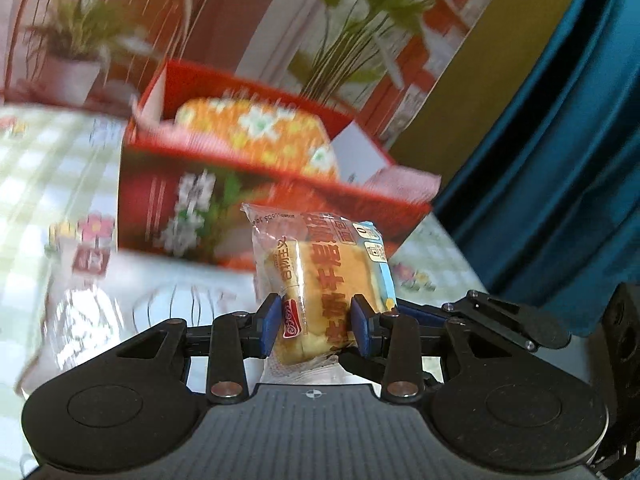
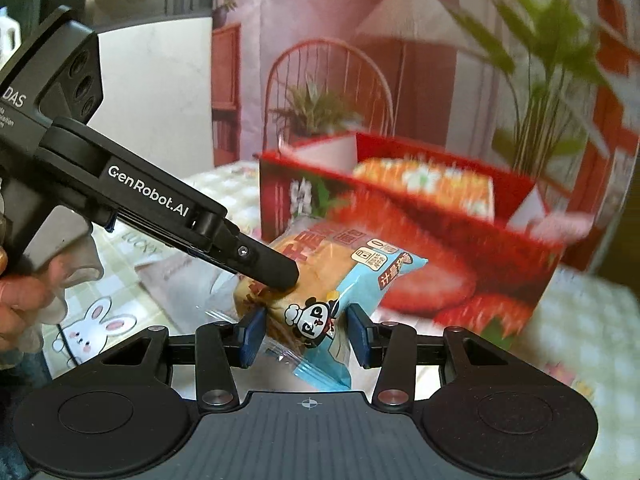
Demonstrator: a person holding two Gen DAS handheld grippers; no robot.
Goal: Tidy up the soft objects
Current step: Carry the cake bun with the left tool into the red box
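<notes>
Left wrist view: a wrapped bread packet [image 1: 320, 280] is held clamped between the fingers of the left gripper [image 1: 314, 326], its long axis standing upright, with the open red box [image 1: 276, 208] just beyond on the checked surface [image 1: 48, 168]. The right gripper [image 2: 306, 334] is closed on the same packet, seen only from the right wrist, where a hand [image 2: 20, 300] is also shown.

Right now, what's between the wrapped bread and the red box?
Nothing stands between the wrapped bread and the red box; the right wrist view shows only bare tablecloth below.
</notes>
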